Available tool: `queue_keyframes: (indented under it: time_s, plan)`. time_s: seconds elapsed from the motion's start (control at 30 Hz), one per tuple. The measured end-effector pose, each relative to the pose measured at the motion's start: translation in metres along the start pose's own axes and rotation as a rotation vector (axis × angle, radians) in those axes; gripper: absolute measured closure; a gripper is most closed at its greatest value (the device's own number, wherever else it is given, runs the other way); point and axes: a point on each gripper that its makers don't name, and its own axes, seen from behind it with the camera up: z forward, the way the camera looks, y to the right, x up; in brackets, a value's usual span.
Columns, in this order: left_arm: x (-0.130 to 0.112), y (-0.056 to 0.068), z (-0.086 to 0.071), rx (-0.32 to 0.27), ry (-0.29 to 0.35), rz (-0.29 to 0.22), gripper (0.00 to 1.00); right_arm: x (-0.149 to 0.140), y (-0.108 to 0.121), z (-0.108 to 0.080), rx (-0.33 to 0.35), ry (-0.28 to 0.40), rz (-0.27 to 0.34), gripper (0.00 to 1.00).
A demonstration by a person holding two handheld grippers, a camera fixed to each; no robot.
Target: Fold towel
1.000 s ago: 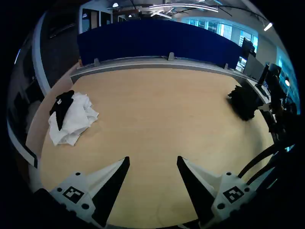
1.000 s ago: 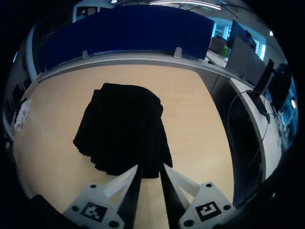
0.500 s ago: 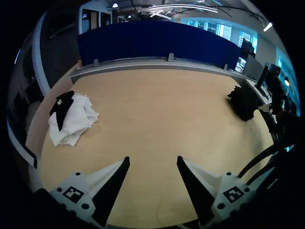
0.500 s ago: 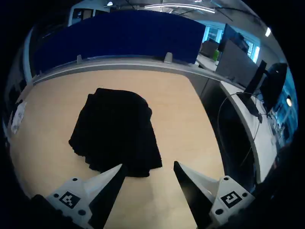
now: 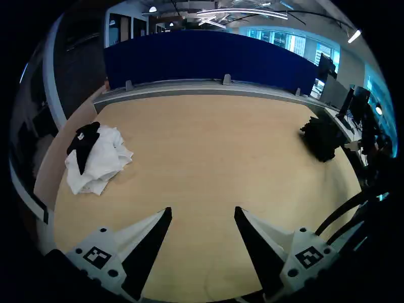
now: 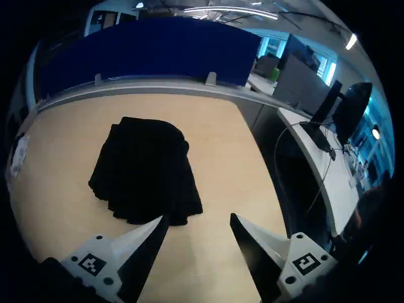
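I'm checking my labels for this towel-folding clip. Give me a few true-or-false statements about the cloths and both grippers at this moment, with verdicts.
1. The right gripper is open and holds nothing. True.
2. The black towel hangs from the right gripper's fingers. False: it lies bunched on the table, ahead of the open fingers.
3. The left gripper is shut on the white cloth pile. False: it is open over bare tabletop, and the pile lies apart, off to its left.
4. A black item lies on top of the white cloth pile. True.
5. A blue partition stands along the table's far edge. True.
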Motion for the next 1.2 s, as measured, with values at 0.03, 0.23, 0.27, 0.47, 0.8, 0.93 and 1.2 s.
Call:
queue_keyframes:
  time_s: [0.03,0.23,0.27,0.47,0.8,0.93,1.2]
  plan:
    - [0.000,-0.001,0.000,-0.001,0.002,-0.001,0.08,0.001,-0.001,-0.002,0.001,0.005,0.005,0.07]
    - [0.004,-0.008,0.000,-0.004,0.020,-0.007,0.08,0.021,-0.020,-0.021,0.035,0.078,0.042,0.07]
    - [0.005,-0.009,0.000,-0.005,0.023,-0.009,0.08,0.026,-0.024,-0.025,0.043,0.092,0.047,0.07]
    - [0.008,-0.016,-0.002,-0.010,0.038,-0.016,0.08,0.059,-0.057,-0.042,0.094,0.186,0.044,0.05]
    - [0.009,-0.026,-0.008,0.018,0.040,-0.015,0.08,0.104,-0.093,-0.002,0.150,0.231,0.015,0.02]
    - [0.011,-0.032,-0.011,0.036,0.041,-0.029,0.08,0.114,-0.099,0.019,0.162,0.226,0.018,0.02]
    - [0.011,-0.041,-0.011,0.077,0.034,-0.054,0.08,0.128,-0.101,0.053,0.180,0.209,0.011,0.02]
